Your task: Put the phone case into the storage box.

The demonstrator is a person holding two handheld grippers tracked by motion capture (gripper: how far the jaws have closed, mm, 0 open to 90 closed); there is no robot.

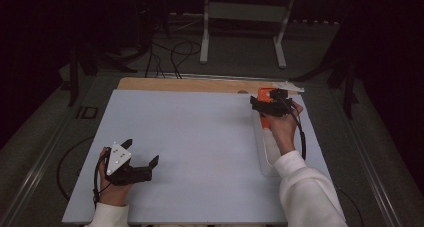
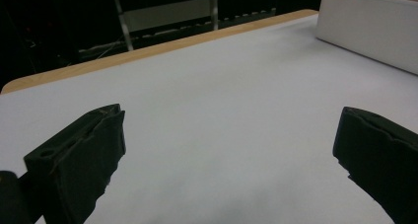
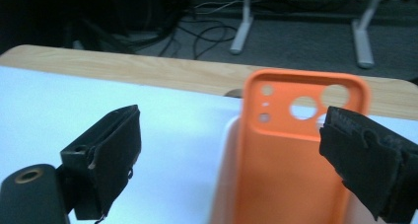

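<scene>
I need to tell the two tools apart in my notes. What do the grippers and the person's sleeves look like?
Both grippers, left and right, are black with blocky jaws and trailing black cables. The left carries a grey three-cornered plate with small dots. The sleeves are white.

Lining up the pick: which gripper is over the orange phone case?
The right gripper, jaws open above the orange phone case; the left gripper sits over bare table.

The high view looks forward and down on the whole desk (image 1: 200, 152) from the person's side. The left gripper view sits low near the front left corner, facing across to the white tray (image 2: 365, 26). The right gripper view hangs close over the orange phone case (image 3: 291, 155) at the far right edge; all three share the wooden far edge.
</scene>
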